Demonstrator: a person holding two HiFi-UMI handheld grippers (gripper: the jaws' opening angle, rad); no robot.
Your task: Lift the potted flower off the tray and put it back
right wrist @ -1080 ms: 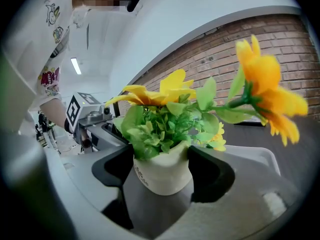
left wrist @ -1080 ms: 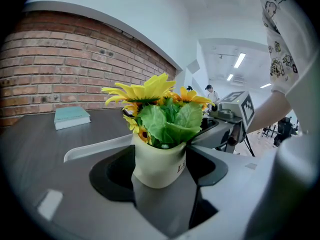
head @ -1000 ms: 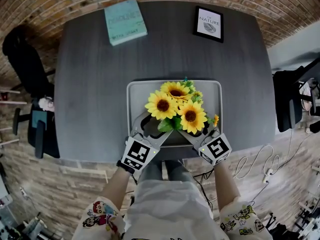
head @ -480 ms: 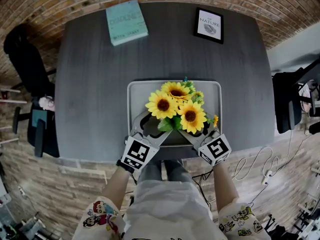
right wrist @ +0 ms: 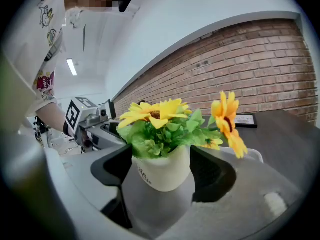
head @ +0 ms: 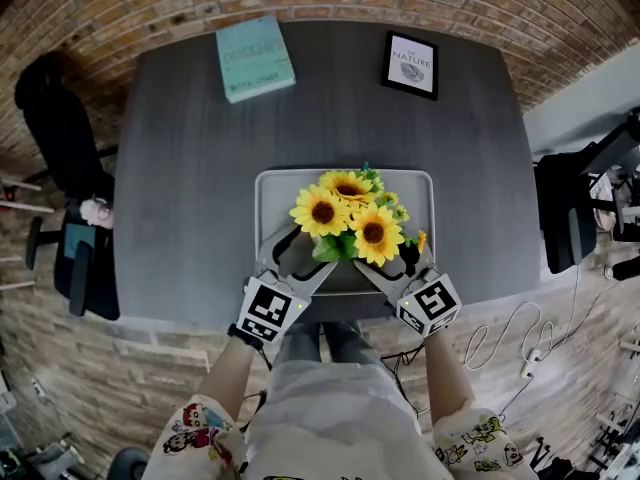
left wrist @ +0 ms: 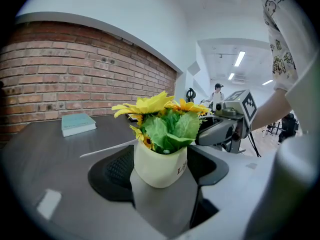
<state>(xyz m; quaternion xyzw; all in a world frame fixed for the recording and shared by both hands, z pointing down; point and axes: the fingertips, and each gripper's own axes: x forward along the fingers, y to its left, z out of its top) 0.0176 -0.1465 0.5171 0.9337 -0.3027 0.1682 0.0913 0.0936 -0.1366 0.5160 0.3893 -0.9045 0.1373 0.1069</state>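
Observation:
The potted flower [head: 347, 220], yellow sunflowers in a cream pot [left wrist: 159, 165], sits over the near half of the grey tray [head: 262, 196]. My left gripper [head: 300, 252] reaches in from the near left and its black pads [left wrist: 114, 170] press the pot's sides. From the near right, my right gripper [head: 388, 260] is closed on the same pot [right wrist: 161, 170]. Each gripper shows across the pot in the other's view. The blooms hide the pot from above, and I cannot tell whether its base touches the tray.
The dark grey table [head: 180, 168] carries a teal book [head: 255, 58] at the far left and a framed print [head: 410, 65] at the far right. Black chairs stand at the left [head: 60, 138] and right [head: 572, 208]. The tray lies near the front edge.
Both grippers keep their hold on the pot. The blooms now reach a little closer to the tray's far rim, and the head camera has shifted slightly.

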